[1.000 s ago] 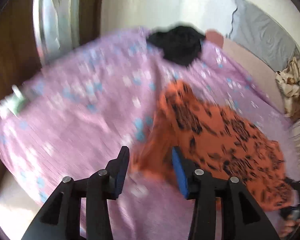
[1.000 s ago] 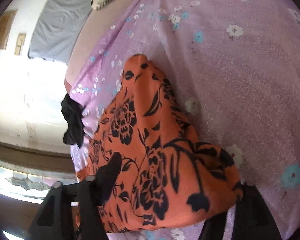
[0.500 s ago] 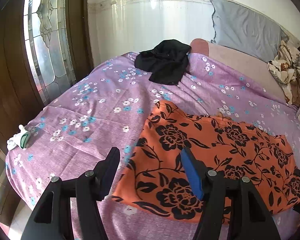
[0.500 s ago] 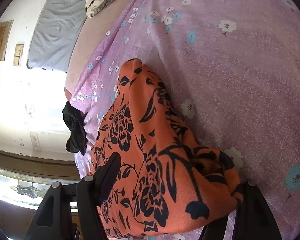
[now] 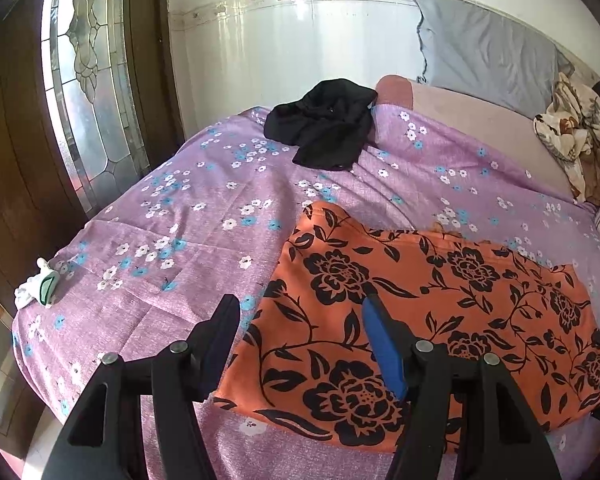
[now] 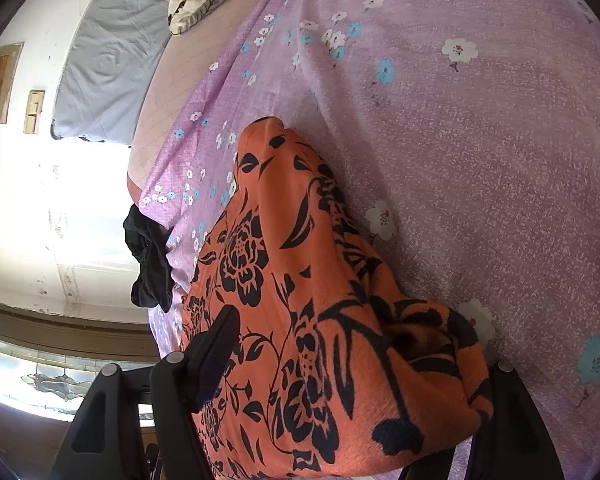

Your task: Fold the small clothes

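The orange garment [image 5: 420, 320] is spread near the bed's [image 5: 180, 280] front edge. The left gripper [image 5: 300, 344] hangs open, empty; the right gripper [image 6: 340, 392] (fabric bunched between wide jaws) should be closed squarely before folding.

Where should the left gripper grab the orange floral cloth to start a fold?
Probably the near left corner of the orange floral cloth, approached from the left over the purple sheet. That corner lies flat and free just ahead of the open left gripper.
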